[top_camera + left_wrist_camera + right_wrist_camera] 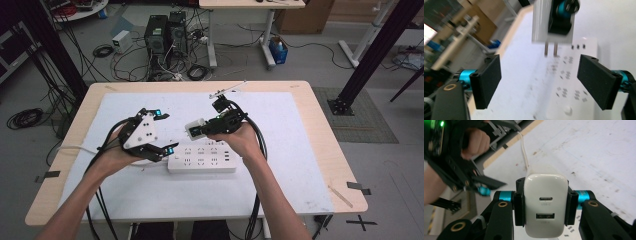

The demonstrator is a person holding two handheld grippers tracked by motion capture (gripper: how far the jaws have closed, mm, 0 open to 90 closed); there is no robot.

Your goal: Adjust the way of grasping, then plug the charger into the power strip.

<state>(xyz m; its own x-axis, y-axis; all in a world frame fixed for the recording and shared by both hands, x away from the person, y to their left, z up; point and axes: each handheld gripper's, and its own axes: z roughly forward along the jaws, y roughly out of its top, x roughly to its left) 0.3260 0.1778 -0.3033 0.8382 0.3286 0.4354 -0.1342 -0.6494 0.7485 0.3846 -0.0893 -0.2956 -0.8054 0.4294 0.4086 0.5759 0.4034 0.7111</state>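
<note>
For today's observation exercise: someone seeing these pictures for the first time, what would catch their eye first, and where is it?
First, the white plastic USB charger block, clamped in the right hand-held gripper above the middle of the table, its two metal prongs bared. Just beneath lies the long white plastic power strip on the white table cover. The left hand-held gripper hangs open beside the strip's left end.

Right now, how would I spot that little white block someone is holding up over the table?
Start at the white mat on the wooden table and find the long white power strip near its middle. Just above it, the right tool clamps a small white charger: two metal prongs, two USB ports, no cable.
</note>
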